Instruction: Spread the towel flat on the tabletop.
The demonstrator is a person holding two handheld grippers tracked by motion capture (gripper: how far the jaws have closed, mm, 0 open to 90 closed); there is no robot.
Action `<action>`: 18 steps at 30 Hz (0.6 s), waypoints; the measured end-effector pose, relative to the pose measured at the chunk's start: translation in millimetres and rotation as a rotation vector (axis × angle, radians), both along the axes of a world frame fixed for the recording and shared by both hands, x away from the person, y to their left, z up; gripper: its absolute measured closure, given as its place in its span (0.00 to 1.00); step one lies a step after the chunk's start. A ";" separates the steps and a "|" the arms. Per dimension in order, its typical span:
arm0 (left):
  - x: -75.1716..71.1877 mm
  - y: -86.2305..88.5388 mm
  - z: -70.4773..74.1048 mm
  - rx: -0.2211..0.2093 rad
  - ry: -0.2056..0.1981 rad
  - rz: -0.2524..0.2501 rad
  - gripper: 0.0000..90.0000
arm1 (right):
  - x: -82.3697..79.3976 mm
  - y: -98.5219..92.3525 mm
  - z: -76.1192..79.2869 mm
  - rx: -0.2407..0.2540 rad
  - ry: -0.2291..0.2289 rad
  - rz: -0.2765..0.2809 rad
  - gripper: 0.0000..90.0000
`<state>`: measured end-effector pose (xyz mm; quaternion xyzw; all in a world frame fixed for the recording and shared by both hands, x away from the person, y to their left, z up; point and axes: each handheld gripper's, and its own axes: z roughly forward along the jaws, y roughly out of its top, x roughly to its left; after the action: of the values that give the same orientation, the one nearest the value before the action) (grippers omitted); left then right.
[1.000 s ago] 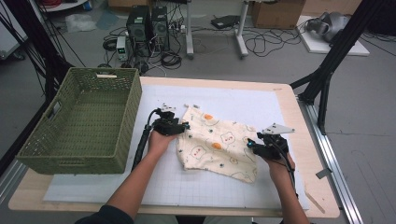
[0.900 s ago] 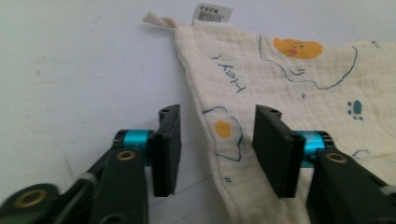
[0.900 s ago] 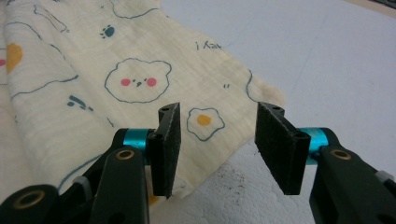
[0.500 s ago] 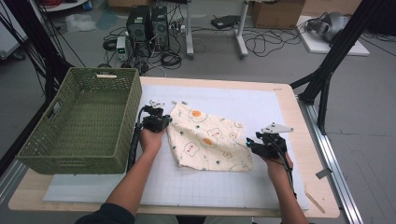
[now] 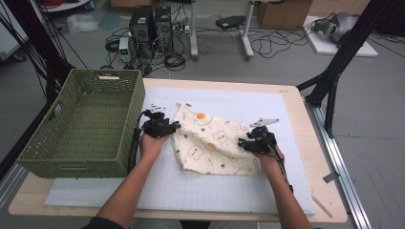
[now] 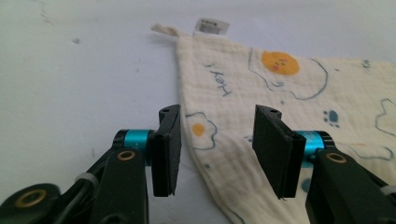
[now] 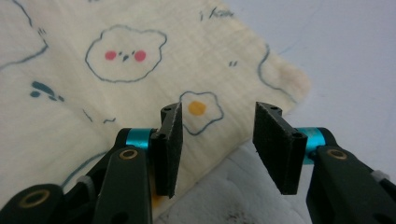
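A cream cloth [image 5: 212, 143] printed with bears and fried eggs lies flat on the white mat, a label at its far left corner [image 6: 212, 25]. My left gripper [image 5: 175, 126] sits at the cloth's left edge. Its jaws [image 6: 217, 140] have just been opening and stand apart, with the cloth's edge [image 6: 219, 107] lying under the gap, not pinched. My right gripper [image 5: 241, 143] hovers over the cloth's right side. It is open [image 7: 217, 140] above a fried-egg print [image 7: 198, 109] near the cloth's corner, and nothing is gripped.
A green woven basket [image 5: 131, 114] stands at the left of the table, close to my left hand. The white gridded mat [image 5: 191, 191] covers most of the wooden tabletop [image 5: 296, 133]. Cables, computer cases and stand legs are on the floor beyond the table.
The left gripper drew the cloth's left edge toward the basket, flattening the cloth, then let it go. The right gripper has moved left onto the cloth's right side.
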<state>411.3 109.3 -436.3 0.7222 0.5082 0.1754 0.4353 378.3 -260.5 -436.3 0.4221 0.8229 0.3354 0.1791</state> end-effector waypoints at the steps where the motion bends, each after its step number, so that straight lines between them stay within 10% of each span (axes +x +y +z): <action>1: -0.9 0.2 0.6 0.003 -0.004 -0.003 0.58 | 1.0 3.4 -2.4 -0.014 0.008 0.008 0.60; 5: -3.1 1.6 2.8 -0.008 -0.015 -0.009 0.58 | 5.9 2.7 -2.4 -0.004 0.026 0.045 0.95; 9: -5.9 3.6 1.7 -0.004 -0.013 -0.012 0.58 | 14.8 2.9 0.1 -0.066 0.001 0.056 0.97; 18: -13.3 2.5 0.7 -0.006 0.025 -0.070 0.54 | 47.6 -16.7 13.0 -0.149 -0.145 -0.230 0.96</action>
<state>398.0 111.8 -435.6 0.7404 0.4883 0.1495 0.4370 425.9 -277.1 -423.4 0.4741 0.7765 0.2805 0.3060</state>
